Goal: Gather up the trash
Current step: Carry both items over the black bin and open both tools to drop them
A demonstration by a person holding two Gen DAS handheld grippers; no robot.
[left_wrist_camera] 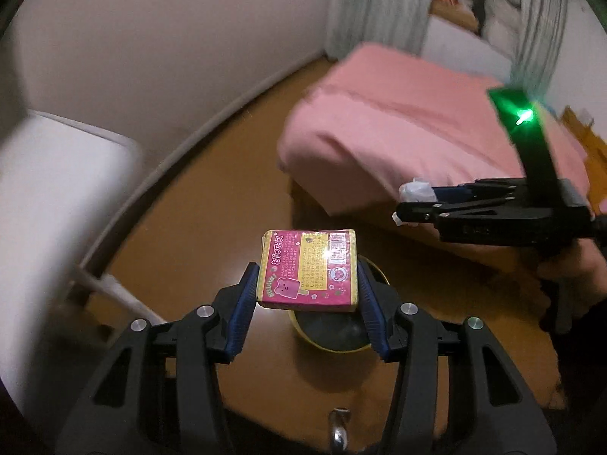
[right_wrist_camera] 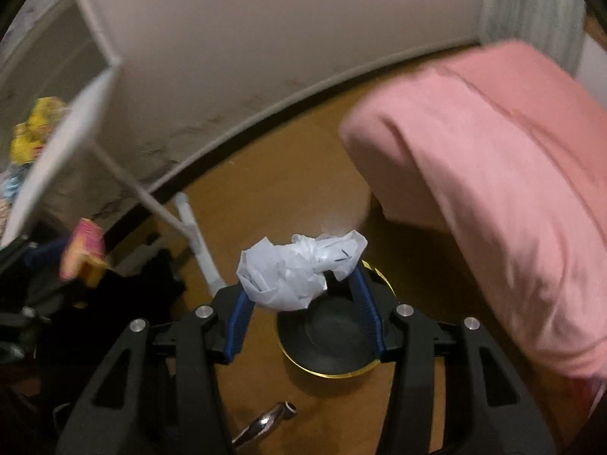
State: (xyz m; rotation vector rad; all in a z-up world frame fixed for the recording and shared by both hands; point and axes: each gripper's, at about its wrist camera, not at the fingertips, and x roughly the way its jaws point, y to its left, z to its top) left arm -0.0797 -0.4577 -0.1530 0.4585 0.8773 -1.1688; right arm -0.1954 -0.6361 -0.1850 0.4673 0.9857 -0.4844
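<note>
My left gripper is shut on a pink and yellow snack box and holds it in the air above a round yellow-rimmed bin on the wooden floor. My right gripper is shut on a crumpled white plastic bag, held above the same bin. In the left wrist view the right gripper shows at the right with the white bag in its tips. The box shows blurred at the left of the right wrist view.
A pink blanket covers bedding to the right of the bin. A white table with thin legs stands at the left by the wall. A metal handle lies on the floor near the bin. Dark cloth lies at the left.
</note>
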